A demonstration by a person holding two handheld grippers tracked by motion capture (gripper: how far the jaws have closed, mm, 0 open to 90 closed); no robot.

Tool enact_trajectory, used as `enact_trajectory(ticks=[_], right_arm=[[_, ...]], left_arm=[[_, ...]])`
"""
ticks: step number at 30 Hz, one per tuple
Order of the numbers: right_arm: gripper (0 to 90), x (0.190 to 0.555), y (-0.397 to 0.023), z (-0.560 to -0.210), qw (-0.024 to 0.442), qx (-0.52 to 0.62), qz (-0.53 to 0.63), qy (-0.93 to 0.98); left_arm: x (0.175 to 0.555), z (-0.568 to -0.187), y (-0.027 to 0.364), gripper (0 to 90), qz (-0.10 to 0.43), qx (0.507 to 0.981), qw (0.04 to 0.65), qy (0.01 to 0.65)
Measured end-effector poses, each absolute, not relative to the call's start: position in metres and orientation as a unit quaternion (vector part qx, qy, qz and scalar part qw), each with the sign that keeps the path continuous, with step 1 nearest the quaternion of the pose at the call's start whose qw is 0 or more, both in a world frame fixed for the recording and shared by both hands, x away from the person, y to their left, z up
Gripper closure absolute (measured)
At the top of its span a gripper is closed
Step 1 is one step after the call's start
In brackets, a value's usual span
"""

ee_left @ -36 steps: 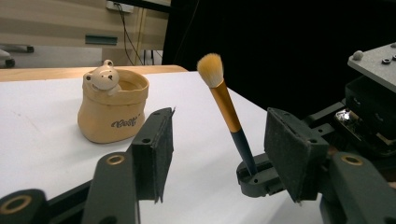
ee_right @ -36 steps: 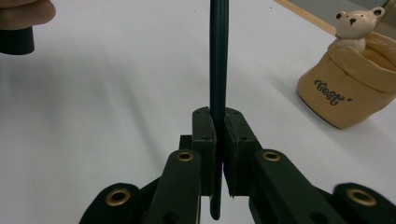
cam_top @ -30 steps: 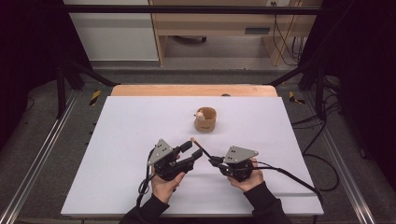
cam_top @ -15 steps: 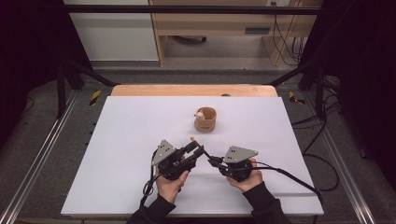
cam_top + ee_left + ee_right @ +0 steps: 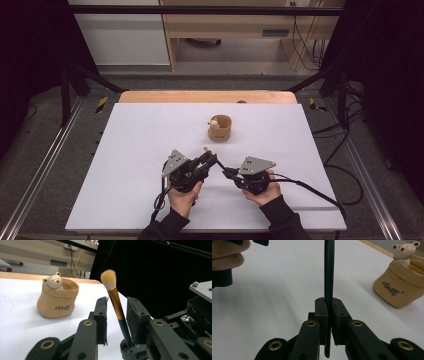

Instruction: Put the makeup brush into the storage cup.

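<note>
A: Why does the right claw (image 5: 325, 307) grip the makeup brush (image 5: 115, 303) so low on its dark handle?

B: Jaws pinched tight on the stem near the butt end. My read: that leaves the upper handle and ferrule free for the other hand, so a handover looks to be in progress.

A: And the left claw (image 5: 117, 315)?

B: Jaws parted, one on each side of the brush where the gold ferrule meets the dark handle, not gripping as far as I can tell (a gap shows on the left side; the right side is too close to call).

A: Where does the brush sit?

B: Off the counter (image 5: 150, 130), bridged between the two claws near the person's edge, tuft pointing up and away toward the bear pot (image 5: 220, 128), which stands well apart, further back.

A: Its look?

B: Slim. Pale peach bristles in a rounded tuft, gold ferrule, dark teal-black handle. The pot is tan, sack-shaped, with a small bear on its rim; likely the brush's destination, tuft up.
</note>
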State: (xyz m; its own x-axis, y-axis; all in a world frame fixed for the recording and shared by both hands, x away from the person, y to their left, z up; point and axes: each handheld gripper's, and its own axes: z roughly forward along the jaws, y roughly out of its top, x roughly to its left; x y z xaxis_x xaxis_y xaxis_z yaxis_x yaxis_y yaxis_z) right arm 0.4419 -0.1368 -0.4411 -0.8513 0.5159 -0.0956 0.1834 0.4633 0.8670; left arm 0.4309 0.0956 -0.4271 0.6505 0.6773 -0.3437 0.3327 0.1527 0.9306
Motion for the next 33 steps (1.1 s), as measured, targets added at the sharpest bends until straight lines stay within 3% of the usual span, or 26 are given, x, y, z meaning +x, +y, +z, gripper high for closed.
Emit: enact_trajectory(ticks=[33], right_arm=[[82.9, 0.4423, -0.1340, -0.4435, 0.158, 0.226, 0.480, 0.833]], left_arm=[[0.4253, -0.4211, 0.0921, 83.0, 0.120, 0.638, 0.653, 0.390]])
